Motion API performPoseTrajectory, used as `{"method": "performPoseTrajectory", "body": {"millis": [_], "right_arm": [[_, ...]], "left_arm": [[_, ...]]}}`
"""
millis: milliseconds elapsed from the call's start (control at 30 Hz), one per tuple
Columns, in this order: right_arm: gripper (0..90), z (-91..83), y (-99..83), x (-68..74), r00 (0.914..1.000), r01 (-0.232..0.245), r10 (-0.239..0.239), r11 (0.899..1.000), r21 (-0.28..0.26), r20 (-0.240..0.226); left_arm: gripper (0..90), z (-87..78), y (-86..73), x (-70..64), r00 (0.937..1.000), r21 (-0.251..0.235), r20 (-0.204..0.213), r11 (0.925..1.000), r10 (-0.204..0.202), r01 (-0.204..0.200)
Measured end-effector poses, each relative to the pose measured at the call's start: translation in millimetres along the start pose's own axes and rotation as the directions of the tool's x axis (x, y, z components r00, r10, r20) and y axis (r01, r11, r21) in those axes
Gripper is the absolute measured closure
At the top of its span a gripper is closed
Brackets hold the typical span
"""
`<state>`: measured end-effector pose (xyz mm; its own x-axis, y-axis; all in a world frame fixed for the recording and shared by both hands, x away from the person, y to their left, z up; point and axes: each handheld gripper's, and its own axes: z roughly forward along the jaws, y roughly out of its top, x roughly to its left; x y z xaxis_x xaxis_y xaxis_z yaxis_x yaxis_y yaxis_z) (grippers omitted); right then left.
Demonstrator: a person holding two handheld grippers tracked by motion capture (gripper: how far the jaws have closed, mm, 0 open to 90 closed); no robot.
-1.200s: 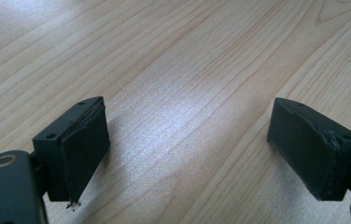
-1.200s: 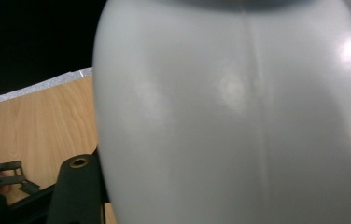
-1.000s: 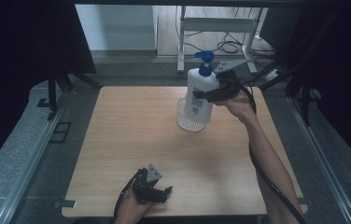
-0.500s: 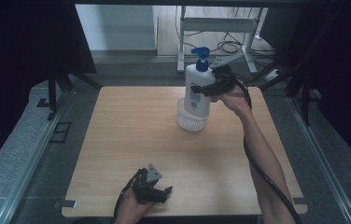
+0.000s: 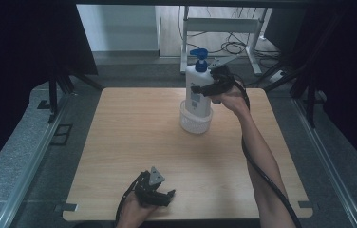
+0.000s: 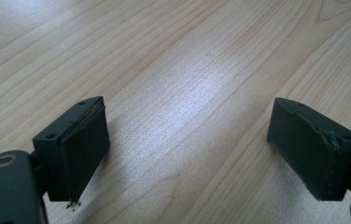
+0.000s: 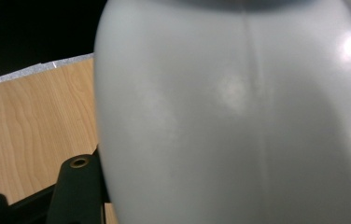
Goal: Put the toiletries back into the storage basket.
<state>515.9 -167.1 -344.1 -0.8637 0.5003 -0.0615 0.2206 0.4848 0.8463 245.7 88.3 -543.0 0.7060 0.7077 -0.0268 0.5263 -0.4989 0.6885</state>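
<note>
A white pump bottle (image 5: 197, 90) with a blue pump head stands upright at the back middle of the wooden table (image 5: 129, 142). Its base is inside the rim of a small white basket (image 5: 195, 122). My right gripper (image 5: 201, 90) is shut on the bottle's body from the right side. In the right gripper view the bottle's pale wall (image 7: 234, 116) is pressed close against the camera. My left gripper (image 5: 164, 195) rests low at the table's front edge, and its jaws (image 6: 187, 149) stand wide open over bare wood with nothing between them.
A white metal stand (image 5: 224, 23) and loose cables lie on the floor behind the table. Dark curtains hang at both sides. Grey floor rails run along the table's left and right edges.
The right gripper has lifted the bottle a little, so it rides higher in the basket than a second ago. The left gripper has stayed still.
</note>
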Motion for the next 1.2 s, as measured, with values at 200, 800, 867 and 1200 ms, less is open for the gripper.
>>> {"method": "performPoseTrajectory", "body": {"millis": [200,800,867,1200], "right_arm": [[37.7,10.0,-8.0,-2.9,0.9999,-0.005,0.005,1.0,0.008,-0.011],[37.7,37.3,-36.1,-2.8,0.9996,-0.008,0.01,0.999,0.047,-0.028],[37.7,42.0,-41.2,-2.6,0.9995,-0.009,0.011,0.999,0.052,-0.03],[37.7,48.7,-55.5,-5.7,0.9992,-0.031,0.033,0.998,0.058,-0.024]], "left_arm": [[12.2,-0.2,0.0,0.1,1.0,0.003,0.0,1.0,0.001,-0.001],[12.2,-0.3,0.0,-0.1,1.0,0.005,0.001,1.0,0.0,0.0],[12.2,-0.4,0.1,-0.1,1.0,0.005,0.002,1.0,0.0,0.0],[12.2,-0.2,0.1,-0.3,1.0,0.003,0.002,1.0,-0.002,0.002]]}}
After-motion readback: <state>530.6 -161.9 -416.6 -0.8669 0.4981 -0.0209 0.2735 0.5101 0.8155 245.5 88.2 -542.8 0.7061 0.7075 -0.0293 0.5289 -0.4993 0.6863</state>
